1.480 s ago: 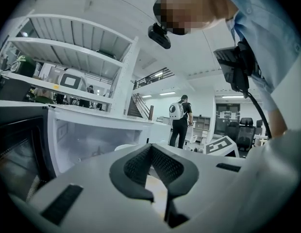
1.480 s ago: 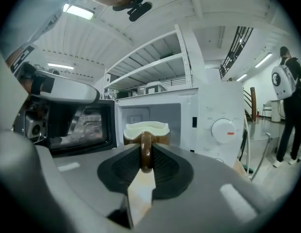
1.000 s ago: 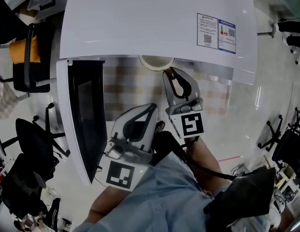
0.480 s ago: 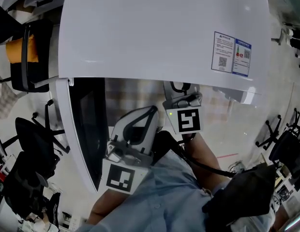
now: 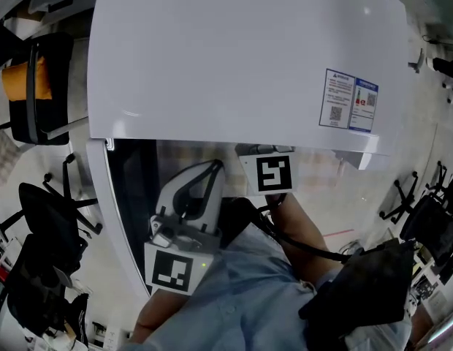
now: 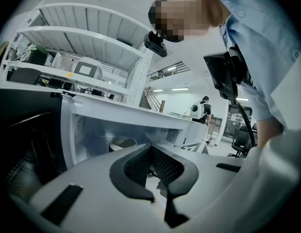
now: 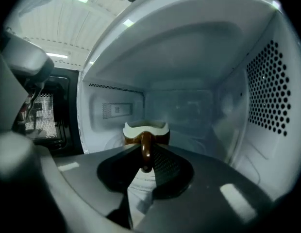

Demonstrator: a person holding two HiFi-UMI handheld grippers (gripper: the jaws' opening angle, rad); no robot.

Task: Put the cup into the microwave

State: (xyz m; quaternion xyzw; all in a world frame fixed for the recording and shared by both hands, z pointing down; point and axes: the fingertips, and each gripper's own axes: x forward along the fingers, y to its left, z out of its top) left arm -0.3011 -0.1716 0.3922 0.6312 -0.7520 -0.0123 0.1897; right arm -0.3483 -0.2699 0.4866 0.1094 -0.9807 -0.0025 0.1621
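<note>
**Cup held inside the open microwave**

The white microwave (image 5: pixel 234 57) is filling most of the head view, its flat top hiding the cavity from above. Its dark-windowed door (image 5: pixel 130 196) is standing swung open at the left. A person in a light blue shirt (image 5: pixel 241 298) is leaning in at the front with a gripper in each hand.

The right gripper (image 7: pixel 146 171) is reaching into the cavity. From above only its marker cube (image 5: pixel 274 172) is showing, just below the front edge of the microwave's top. In the right gripper view its jaws are clenching the brown handle (image 7: pixel 145 149) of the cup (image 7: pixel 145 129), the handle sitting upright between the two dark pads.

The cup, brown with a cream rim, is sitting upright well inside the cavity, between the left wall and the perforated right wall (image 7: pixel 276 91). Whether its base is resting on the cavity floor or hanging just above it cannot be told, since the gripper body is covering it.

The left gripper (image 6: pixel 160 194) is hanging outside the microwave, beside the open door and near the person's chest. Its jaws are pressing tip to tip with nothing between them, pointing toward the opening.
</note>
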